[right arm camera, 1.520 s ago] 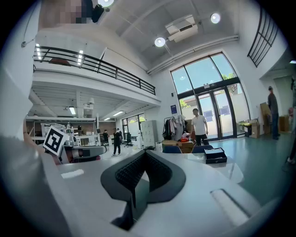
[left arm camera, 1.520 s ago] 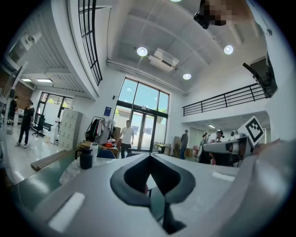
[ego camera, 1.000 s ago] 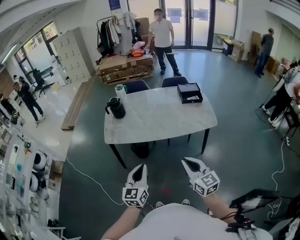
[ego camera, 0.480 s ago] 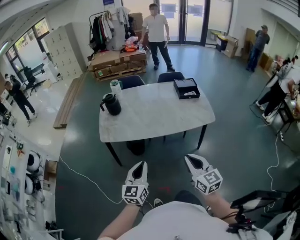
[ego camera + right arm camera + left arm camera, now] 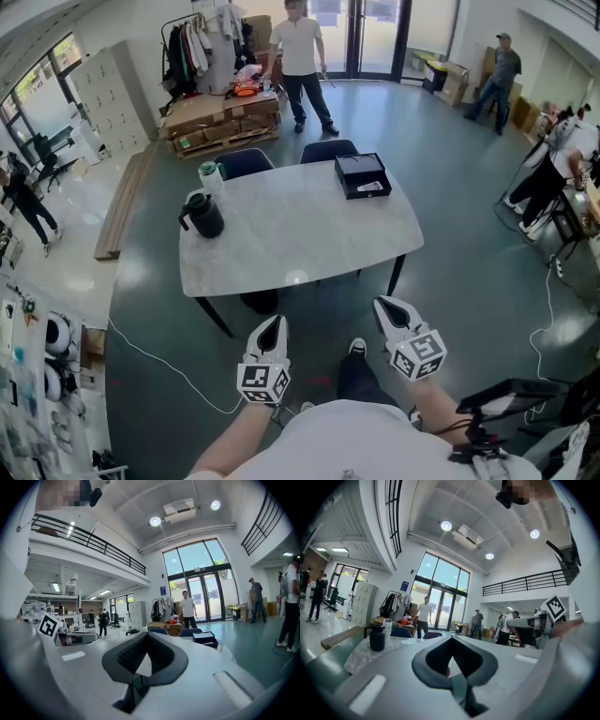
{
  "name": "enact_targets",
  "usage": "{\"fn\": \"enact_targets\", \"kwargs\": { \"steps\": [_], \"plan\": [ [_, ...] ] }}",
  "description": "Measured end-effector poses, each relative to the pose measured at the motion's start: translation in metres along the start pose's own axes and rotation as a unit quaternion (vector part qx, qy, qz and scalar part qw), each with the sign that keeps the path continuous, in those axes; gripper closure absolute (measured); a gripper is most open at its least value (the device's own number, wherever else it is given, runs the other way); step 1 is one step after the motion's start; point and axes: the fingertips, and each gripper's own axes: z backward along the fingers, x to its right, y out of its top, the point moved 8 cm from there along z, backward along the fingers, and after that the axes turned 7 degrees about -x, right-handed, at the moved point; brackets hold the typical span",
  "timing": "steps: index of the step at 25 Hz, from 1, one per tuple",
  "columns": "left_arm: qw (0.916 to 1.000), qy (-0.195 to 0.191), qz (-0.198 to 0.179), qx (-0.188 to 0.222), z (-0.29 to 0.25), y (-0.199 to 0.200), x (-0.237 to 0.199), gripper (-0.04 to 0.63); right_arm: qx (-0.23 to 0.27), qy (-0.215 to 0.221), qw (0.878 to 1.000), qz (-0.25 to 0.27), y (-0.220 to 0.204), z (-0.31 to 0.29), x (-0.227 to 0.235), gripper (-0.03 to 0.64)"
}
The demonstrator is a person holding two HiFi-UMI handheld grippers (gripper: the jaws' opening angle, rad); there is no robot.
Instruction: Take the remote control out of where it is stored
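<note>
Left edge: pale lockers (image 5: pixel 108 89), white cable (image 5: pixel 159 361) snaking over the glossy dark green floor (image 5: pixel 469 253)

Table (image 5: pixel 281 253): white marbled top, rounded corners, thin black legs. On its left end a squat black jug (image 5: pixel 203 216) with handle, a pale cup (image 5: pixel 208 175) with green lid just behind it

Left gripper (image 5: pixel 272 326): grey shell, black ribbed pads, marker cube at its rear. Jaws closed tip to tip, nothing between them. Held short of the table's near edge

Far side: two dark padded chairs (image 5: pixel 246 162) tucked in. Beyond them a pallet of cardboard boxes (image 5: pixel 211 117), a clothes rack, a person in a white shirt (image 5: pixel 298 47)

Right gripper (image 5: pixel 386 305): same build, jaws closed together, empty, also short of the table and level with the left one

Black box (image 5: pixel 361 175): flat, square, open on top, at the table's far right corner, well apart from both grippers. Something pale lies inside; the remote itself is too small to tell. Bare tabletop between grippers and box

Right edge: more people standing
</note>
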Motion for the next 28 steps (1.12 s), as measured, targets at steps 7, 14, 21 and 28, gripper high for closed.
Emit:
{"fn": "enact_targets", "kwargs": {
  "steps": [7, 14, 21, 28],
  "plan": [
    [0.9999, 0.016, 0.001, -0.004, -0.103, 0.033, 0.004, 0.594, 0.006, 0.013, 1.0, 0.004, 0.032, -0.063, 0.092, 0.591],
    [0.9997, 0.023, -0.009, 0.003, -0.213, 0.068, 0.027, 0.594, 0.006, 0.021, 1.0, 0.002, 0.056, -0.105, 0.195, 0.591],
    [0.9994, 0.033, -0.01, 0.007, -0.284, 0.09, 0.042, 0.594, 0.002, 0.033, 0.999, -0.004, 0.077, -0.144, 0.265, 0.591],
    [0.9994, 0.033, -0.007, -0.009, -0.341, 0.099, 0.014, 0.594, -0.007, 0.041, 0.999, -0.011, 0.09, -0.201, 0.295, 0.591]
  ]
}}
